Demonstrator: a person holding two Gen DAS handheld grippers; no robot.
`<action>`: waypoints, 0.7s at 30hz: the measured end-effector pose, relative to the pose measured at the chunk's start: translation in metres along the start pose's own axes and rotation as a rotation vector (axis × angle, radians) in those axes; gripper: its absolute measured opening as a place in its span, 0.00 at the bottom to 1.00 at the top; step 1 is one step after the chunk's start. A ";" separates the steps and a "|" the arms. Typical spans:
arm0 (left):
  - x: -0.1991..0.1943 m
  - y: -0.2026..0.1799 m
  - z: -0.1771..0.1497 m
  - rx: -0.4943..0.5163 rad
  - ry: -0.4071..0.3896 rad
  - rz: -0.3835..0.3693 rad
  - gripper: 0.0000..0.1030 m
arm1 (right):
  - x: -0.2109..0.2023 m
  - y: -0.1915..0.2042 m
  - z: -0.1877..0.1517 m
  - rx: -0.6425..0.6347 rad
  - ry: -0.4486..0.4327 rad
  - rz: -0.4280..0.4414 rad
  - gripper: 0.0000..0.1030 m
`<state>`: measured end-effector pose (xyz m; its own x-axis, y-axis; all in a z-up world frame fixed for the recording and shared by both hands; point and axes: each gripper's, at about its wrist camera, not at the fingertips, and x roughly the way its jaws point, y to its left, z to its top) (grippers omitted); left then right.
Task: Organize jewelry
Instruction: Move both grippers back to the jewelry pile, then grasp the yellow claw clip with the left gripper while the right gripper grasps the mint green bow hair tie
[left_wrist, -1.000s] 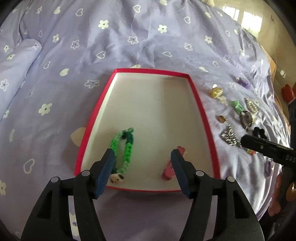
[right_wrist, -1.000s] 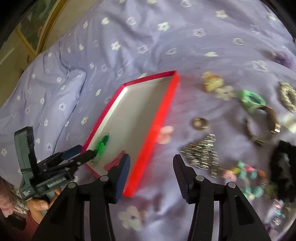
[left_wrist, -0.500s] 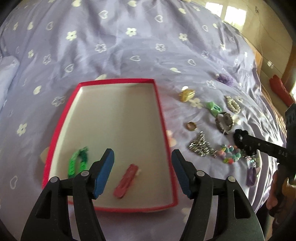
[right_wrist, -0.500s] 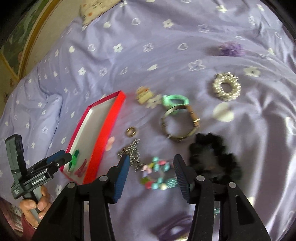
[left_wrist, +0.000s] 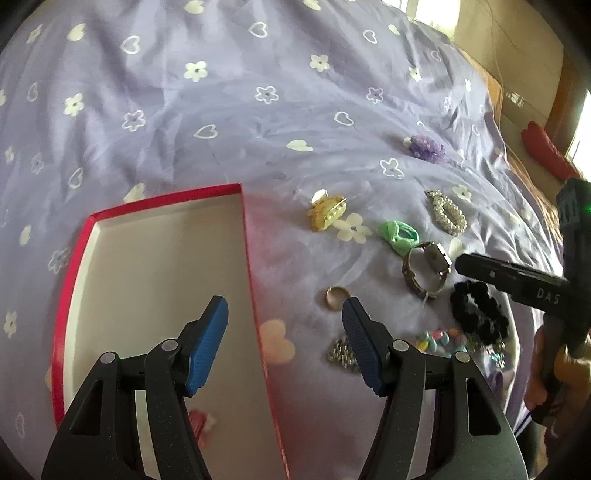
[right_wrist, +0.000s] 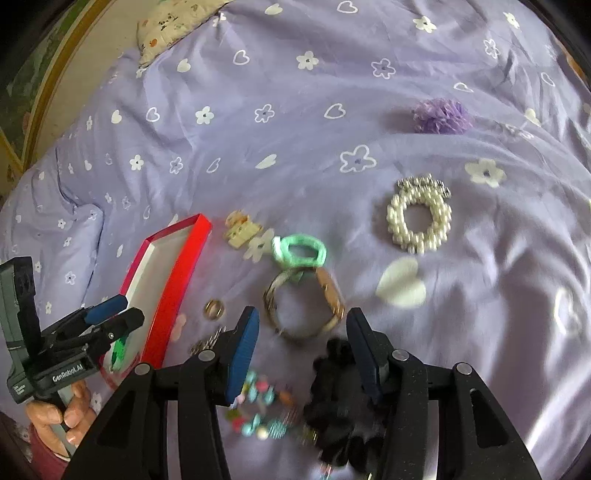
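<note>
Jewelry lies loose on the lilac bedspread with white hearts and flowers (right_wrist: 295, 122), all of it right of the shallow red-rimmed box with white floor (left_wrist: 155, 266).

Box as landmark:
- Just beside its right wall: small gold ring (left_wrist: 337, 297), silver rhinestone piece (left_wrist: 341, 354) nearer the camera.
- Farther right: yellow claw clip (left_wrist: 325, 214), green fabric scrunchie (left_wrist: 399, 234), gold-band wristwatch (left_wrist: 426, 266), black fuzzy scrunchie (left_wrist: 478, 308), pastel bead bracelet (left_wrist: 441, 339).
- Well apart to the right: pearl bead ring-shaped scrunchie (right_wrist: 419, 216), purple pom-pom hair tie (right_wrist: 441, 116).
- Inside the box, near end: pink hair clip (left_wrist: 199, 422), mostly hidden by the tool; green loom-band bracelet (right_wrist: 119, 352) seen in right wrist view.

Left tool (left_wrist: 284, 332): blue pads apart at about mid width, nothing between them, touching nothing. It straddles the box's right wall, one finger above the box floor, the other above the bedspread by the ring.

Right tool (right_wrist: 303, 350): also about half open, empty. It hangs above the watch and black scrunchie; contact with the scrunchie cannot be told, that area is blurred.
</note>
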<state>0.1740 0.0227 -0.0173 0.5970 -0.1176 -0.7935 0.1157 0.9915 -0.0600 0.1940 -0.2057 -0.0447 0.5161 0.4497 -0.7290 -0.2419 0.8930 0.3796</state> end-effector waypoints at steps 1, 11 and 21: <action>0.004 -0.001 0.004 0.005 0.004 -0.002 0.62 | 0.004 0.000 0.005 -0.003 0.001 0.005 0.50; 0.061 -0.016 0.049 0.068 0.062 -0.049 0.62 | 0.062 -0.006 0.047 -0.039 0.100 -0.018 0.38; 0.117 -0.038 0.078 0.114 0.115 -0.039 0.58 | 0.081 -0.011 0.052 -0.066 0.127 -0.025 0.06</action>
<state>0.3020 -0.0330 -0.0608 0.4960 -0.1425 -0.8565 0.2306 0.9726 -0.0283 0.2811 -0.1797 -0.0784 0.4158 0.4226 -0.8053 -0.2862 0.9013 0.3252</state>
